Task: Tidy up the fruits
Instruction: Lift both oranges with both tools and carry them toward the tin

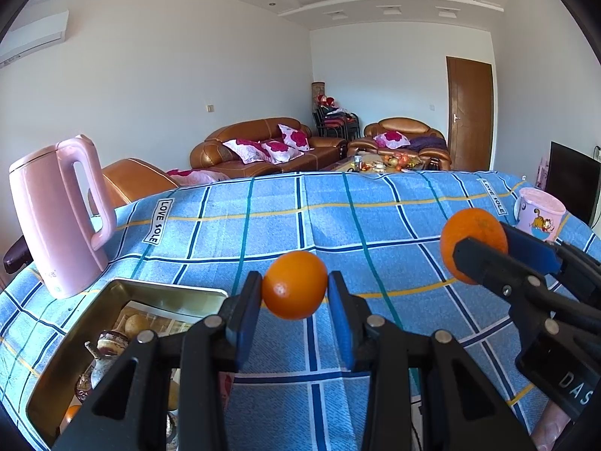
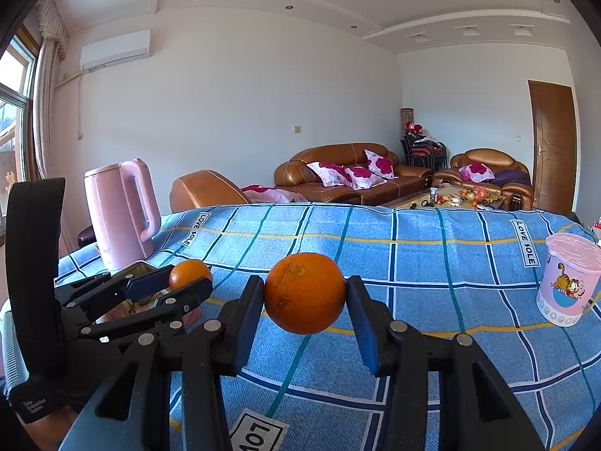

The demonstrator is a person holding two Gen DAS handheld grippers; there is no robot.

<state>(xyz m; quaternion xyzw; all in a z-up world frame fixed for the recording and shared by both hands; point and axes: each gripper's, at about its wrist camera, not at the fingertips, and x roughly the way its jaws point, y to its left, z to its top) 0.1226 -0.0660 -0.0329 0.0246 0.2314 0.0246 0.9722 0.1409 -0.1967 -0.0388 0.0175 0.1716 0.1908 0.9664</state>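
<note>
Each gripper holds an orange above the blue checked tablecloth [image 1: 338, 218]. My left gripper [image 1: 295, 289] is shut on a small orange [image 1: 295, 285], which hangs just right of a gold metal tin [image 1: 124, 289]; the same gripper [image 2: 189, 282] and small orange [image 2: 188, 272] show at the left of the right wrist view. My right gripper [image 2: 305, 293] is shut on a larger orange [image 2: 305, 293]. In the left wrist view that larger orange [image 1: 477, 229] and the right gripper [image 1: 484, 248] sit at the right. Another orange [image 1: 71, 411] lies inside the tin at its near corner.
A pink kettle [image 1: 56, 218] stands at the table's left, behind the tin. A pink cartoon cup [image 2: 569, 278] stands at the right edge. The tin's floor carries a printed picture. Brown sofas [image 1: 263, 146] and a coffee table lie beyond the table's far edge.
</note>
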